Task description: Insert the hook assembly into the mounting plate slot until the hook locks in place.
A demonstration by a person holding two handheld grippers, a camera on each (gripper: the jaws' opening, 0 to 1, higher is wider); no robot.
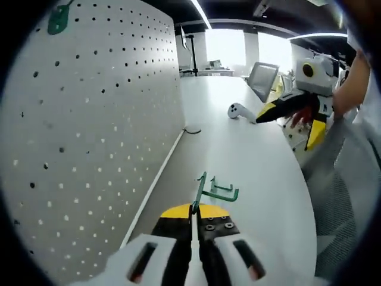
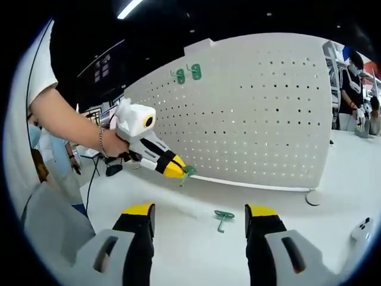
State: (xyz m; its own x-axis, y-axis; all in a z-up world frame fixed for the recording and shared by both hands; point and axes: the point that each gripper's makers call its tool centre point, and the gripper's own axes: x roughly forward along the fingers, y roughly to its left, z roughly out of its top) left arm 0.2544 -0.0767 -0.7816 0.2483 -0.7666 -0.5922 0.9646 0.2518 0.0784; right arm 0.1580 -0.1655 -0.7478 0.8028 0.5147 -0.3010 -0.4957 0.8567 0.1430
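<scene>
Between the left gripper's (image 1: 194, 221) closed jaws sits a green hook (image 1: 212, 189), pinched by its flat back strip so that its 2 prongs stick out toward 3 o'clock in the left gripper view. In the right gripper view the same gripper (image 2: 180, 171) carries that hook (image 2: 188, 171) just beside the foot of the white pegboard (image 2: 262, 107), near where the board meets the table (image 2: 196, 244).

A second green hook (image 2: 223, 218) lies flat on the table between the right gripper's (image 2: 199, 223) jaws, which stand wide apart with nothing in them. At about 11 o'clock on the board, 2 more green hooks (image 2: 186, 74) already hang from its holes, touching each other or nearly so.

My read is that the hook is light, thin, stiff plastic or coated metal, smooth enough to twist in a flat pinch. Holding it low on the back strip, clear of the pegs that must enter the holes, looks right; a grip on the prongs would block the seating. It should need a firm, straight push to lock, and the board, standing on a small round foot (image 2: 312, 197), may rock if pressed hard. The loose hook is best taken by its stem, from above.
</scene>
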